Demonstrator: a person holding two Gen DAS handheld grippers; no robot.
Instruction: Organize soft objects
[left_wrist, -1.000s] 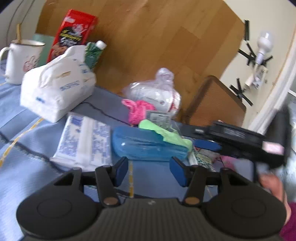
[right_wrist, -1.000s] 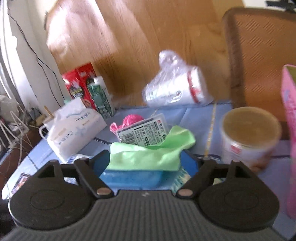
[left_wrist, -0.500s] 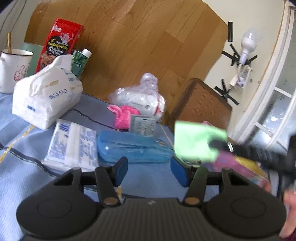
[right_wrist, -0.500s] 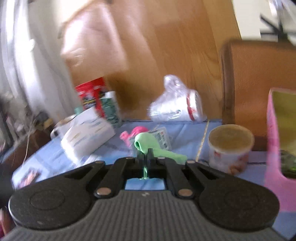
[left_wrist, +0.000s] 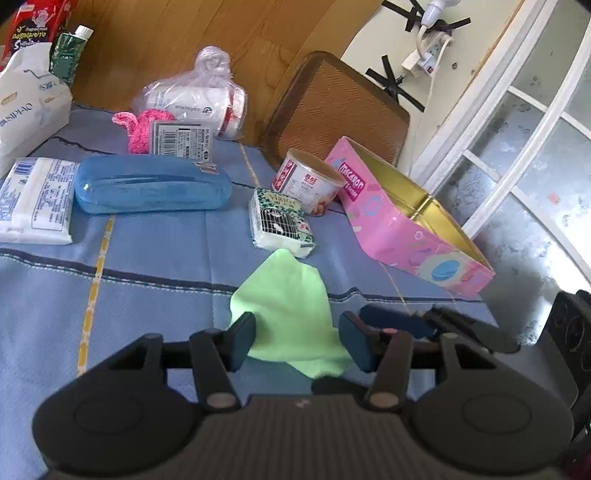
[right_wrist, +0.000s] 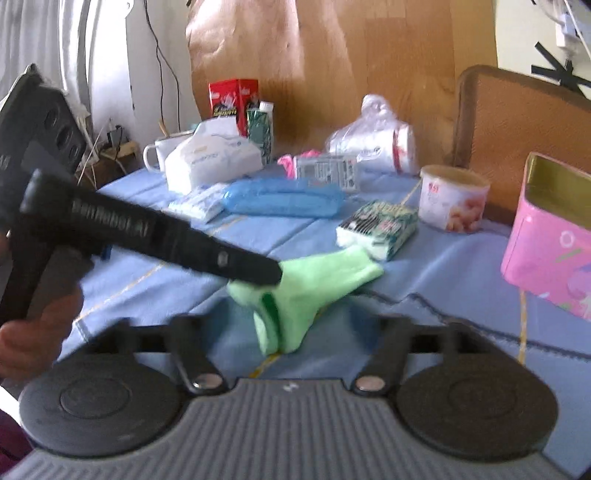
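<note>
The left gripper (left_wrist: 297, 341) is seen with its jaws narrowing, the green cloth (left_wrist: 291, 314) lying between them, unpinched. The right gripper (right_wrist: 291, 332) has its jaws spreading wide, the cloth loose between them. The cloth is spread on the blue-covered bench (left_wrist: 155, 258), just before a tissue pack (left_wrist: 282, 221) and near a pink box (left_wrist: 402, 221).

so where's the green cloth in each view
Left wrist: the green cloth lies low in the middle, between the left gripper fingers.
Right wrist: green cloth at the middle, the left gripper's tip over its left end.
Shared landmark: the green-patterned tissue pack just beyond it.
</note>
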